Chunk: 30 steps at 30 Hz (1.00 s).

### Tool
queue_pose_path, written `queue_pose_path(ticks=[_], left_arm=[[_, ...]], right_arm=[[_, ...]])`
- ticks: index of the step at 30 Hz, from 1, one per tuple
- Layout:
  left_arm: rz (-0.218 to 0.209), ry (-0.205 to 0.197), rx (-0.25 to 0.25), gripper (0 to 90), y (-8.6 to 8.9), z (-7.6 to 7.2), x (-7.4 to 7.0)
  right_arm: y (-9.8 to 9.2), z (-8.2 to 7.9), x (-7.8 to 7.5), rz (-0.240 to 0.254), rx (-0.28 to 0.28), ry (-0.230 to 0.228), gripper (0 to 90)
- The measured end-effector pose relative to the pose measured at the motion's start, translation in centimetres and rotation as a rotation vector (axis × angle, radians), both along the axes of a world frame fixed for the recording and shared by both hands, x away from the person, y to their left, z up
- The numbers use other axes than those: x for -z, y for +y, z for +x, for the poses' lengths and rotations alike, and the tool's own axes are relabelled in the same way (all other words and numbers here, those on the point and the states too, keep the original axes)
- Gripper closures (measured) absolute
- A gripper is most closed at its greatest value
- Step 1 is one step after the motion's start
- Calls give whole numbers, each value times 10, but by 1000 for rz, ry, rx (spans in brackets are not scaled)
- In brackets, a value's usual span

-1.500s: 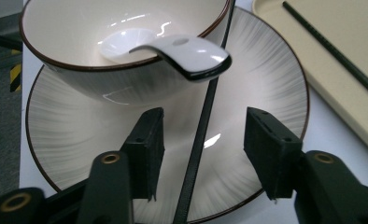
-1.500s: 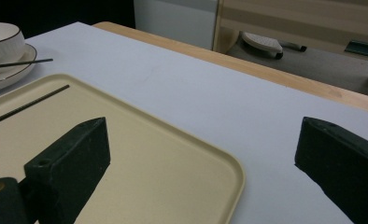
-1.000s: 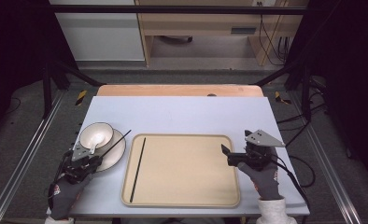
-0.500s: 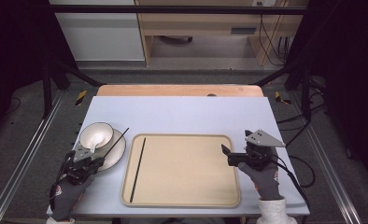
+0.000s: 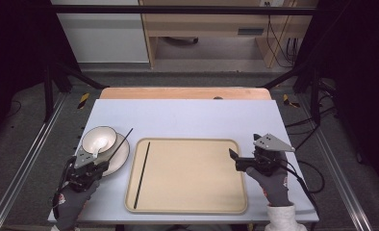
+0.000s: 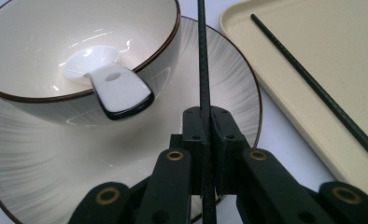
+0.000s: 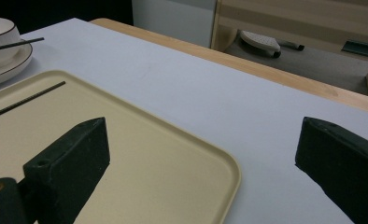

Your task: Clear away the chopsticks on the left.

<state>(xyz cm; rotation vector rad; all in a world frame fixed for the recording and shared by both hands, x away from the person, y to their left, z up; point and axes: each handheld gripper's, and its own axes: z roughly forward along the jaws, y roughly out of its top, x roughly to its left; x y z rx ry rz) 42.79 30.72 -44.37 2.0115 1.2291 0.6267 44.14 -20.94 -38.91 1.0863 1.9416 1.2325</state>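
A person sits at a table (image 5: 187, 113) with a pale blue top and holds a gripper in each gloved hand. A big cream tray (image 5: 192, 178) lies flat near the front edge of the table, about in the middle.

The left gripper (image 6: 204, 122) is near the front left corner of the table. Its two black jaws are pressed tight on a thin black chopstick (image 6: 202, 60). The chopstick points up and away from the person, over the plate (image 6: 56, 158), and passes just beside the bowl (image 6: 74, 56). I cannot tell if it touches the bowl.

The plate is white with a dark rim and sits just beside the left edge of the tray. The bowl stands on the plate. A white spoon (image 6: 108, 83) rests in the bowl, and its handle hangs over the bowl's rim.

A second chopstick (image 5: 142, 173) lies flat on the tray, close to the tray's left edge and lined up with it.

The right gripper (image 5: 235, 156) is over the right edge of the tray. Its jaws are wide apart and hold nothing
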Motion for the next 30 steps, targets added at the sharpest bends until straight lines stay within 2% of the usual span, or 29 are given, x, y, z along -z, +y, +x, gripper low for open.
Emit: queue_pose_path(ticks=[15, 30], left_arm=[[-41, -18, -29, 852, -17, -8, -4], [-73, -65, -46, 852, -41, -20, -9]], right_arm=[[-1, -1, -2, 8, 1, -7, 31], [-2, -2, -2, 10, 2, -8, 32]])
